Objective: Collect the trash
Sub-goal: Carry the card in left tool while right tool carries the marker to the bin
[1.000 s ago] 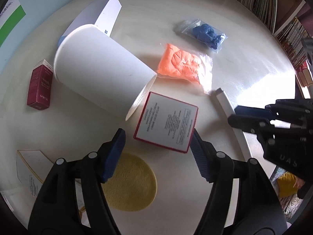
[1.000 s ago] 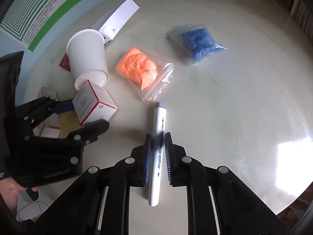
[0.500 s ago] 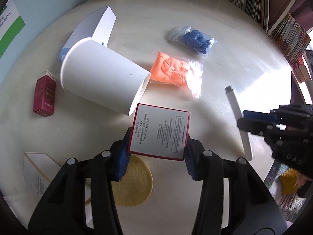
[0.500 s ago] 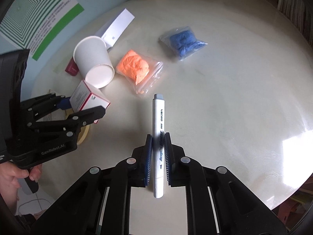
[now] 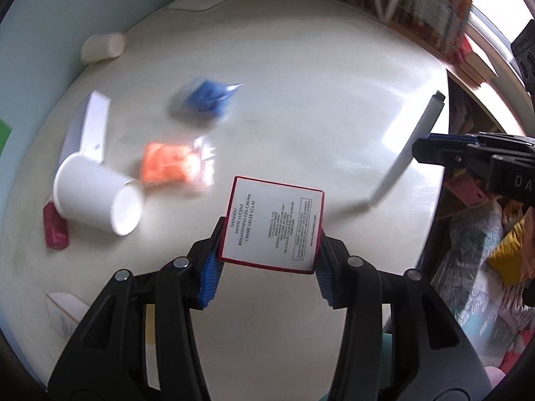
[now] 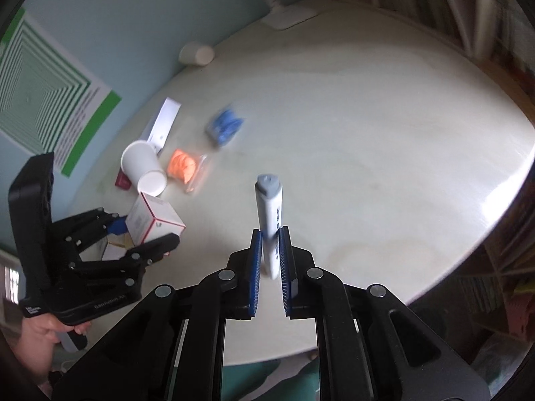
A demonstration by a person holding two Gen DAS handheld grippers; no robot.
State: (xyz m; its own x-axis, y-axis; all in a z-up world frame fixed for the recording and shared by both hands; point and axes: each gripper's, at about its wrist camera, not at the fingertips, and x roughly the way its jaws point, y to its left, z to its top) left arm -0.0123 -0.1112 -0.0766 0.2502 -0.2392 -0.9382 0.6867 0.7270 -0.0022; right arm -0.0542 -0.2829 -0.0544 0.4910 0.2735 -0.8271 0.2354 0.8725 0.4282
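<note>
Above the round cream table [image 5: 301,107], the left gripper [image 5: 267,260] clamps a white box [image 5: 272,224] printed "WHITE LUCENT BRIGHTENING GEL CREAM"; the right gripper [image 6: 270,254] pinches a white marker [image 6: 270,214].

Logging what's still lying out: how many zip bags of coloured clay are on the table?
2. The orange bag lies beside the tipped paper cup; the blue bag lies farther back, toward the table's middle. None seems hidden.
</note>
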